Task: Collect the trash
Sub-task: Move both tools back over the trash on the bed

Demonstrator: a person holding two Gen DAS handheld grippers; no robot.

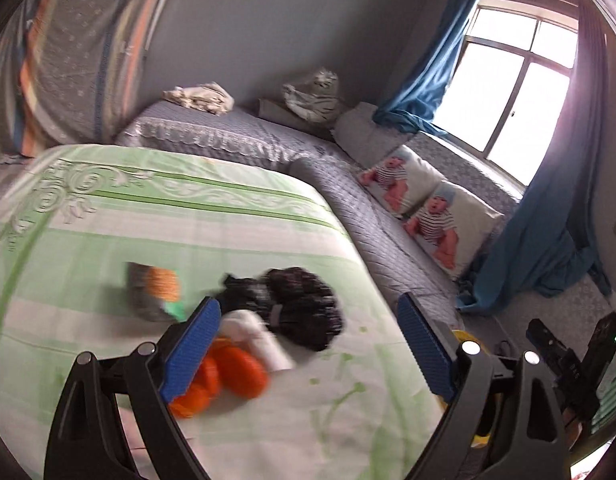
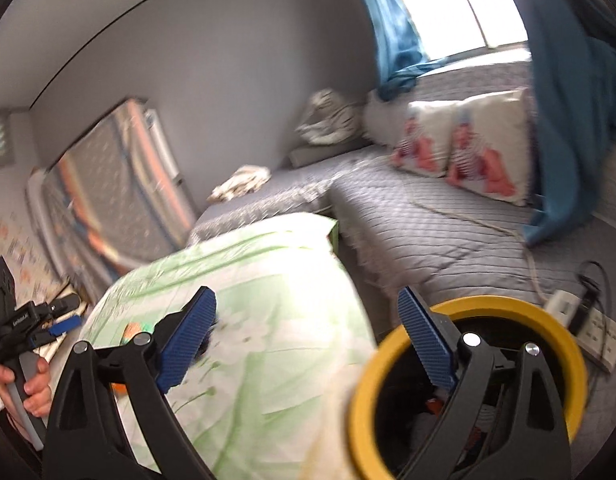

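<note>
In the left wrist view my left gripper (image 1: 308, 344) is open above a green-and-white bedsheet (image 1: 148, 216). Between and beyond its fingers lies blurred trash: an orange wrapper (image 1: 236, 376), a white crumpled piece (image 1: 260, 340), a black crumpled bag (image 1: 304, 304) and an orange-and-grey packet (image 1: 156, 288). In the right wrist view my right gripper (image 2: 308, 344) is open and empty, its right finger (image 2: 426, 344) over the yellow-rimmed trash bin (image 2: 388, 360), which holds some items. The right gripper also shows at the left view's right edge (image 1: 564, 356).
A grey quilted bed (image 2: 428, 216) with two baby-print pillows (image 1: 428, 208) runs along the window. Blue curtains (image 2: 568, 120) hang to the floor. A power strip with cables (image 2: 588, 320) lies on the grey floor by the bin. A folded mattress (image 1: 80, 52) leans on the wall.
</note>
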